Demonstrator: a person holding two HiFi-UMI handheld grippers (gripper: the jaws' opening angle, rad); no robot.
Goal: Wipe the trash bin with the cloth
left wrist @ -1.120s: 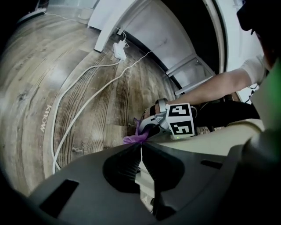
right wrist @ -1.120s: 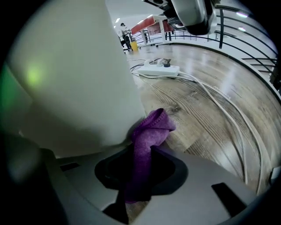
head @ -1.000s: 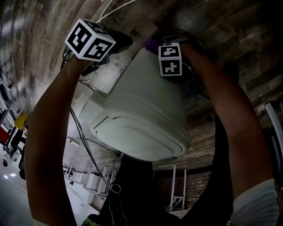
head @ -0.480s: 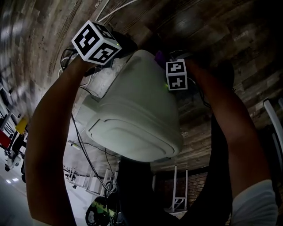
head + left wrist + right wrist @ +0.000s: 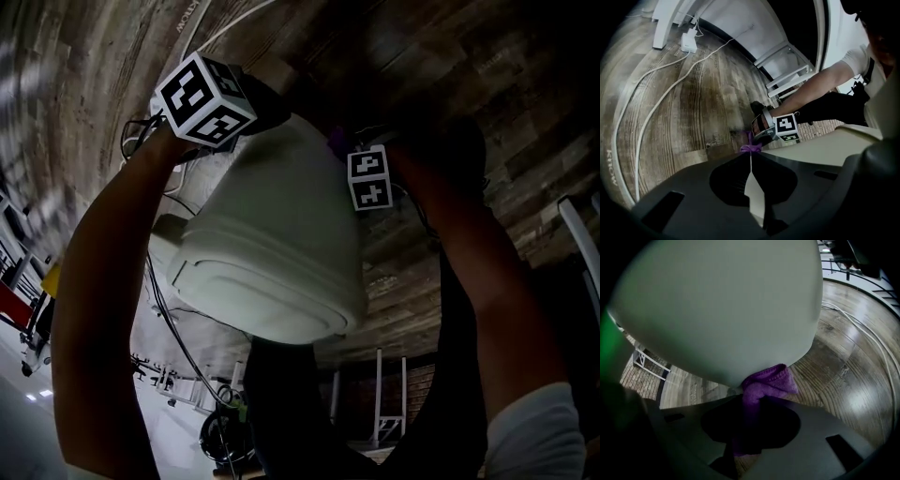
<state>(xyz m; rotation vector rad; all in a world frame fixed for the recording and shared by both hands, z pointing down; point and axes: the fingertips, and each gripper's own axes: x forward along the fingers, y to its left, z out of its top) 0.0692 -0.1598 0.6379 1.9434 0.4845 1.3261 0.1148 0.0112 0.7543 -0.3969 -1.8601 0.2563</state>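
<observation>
Quick count: one trash bin [image 5: 281,234], one purple cloth [image 5: 766,383], your two grippers, and on the wood floor [image 5: 698,108] two white cables [image 5: 644,126] plus one white plug block [image 5: 688,41].

The bin's long axis runs from the grippers back toward your head. The lid end faces you, tipped a bit to the lower right in the head view, and the other end points down at the floor. I can't tell whether that far end is touching the floor.

Your left gripper [image 5: 751,161] is at the far end of the bin on the upper left. Its jaws are pinched nearly together on a thin pale sliver that looks like an edge of the bin.

Your right gripper [image 5: 752,399] is on the bin's right flank with its jaws clamped on the cloth. The cloth bunches out past the tips and presses against the bin's curved pale wall.

In the left gripper view the cloth pokes out just beyond the left tips, with the right gripper right behind it, so the two grippers are close together.
</observation>
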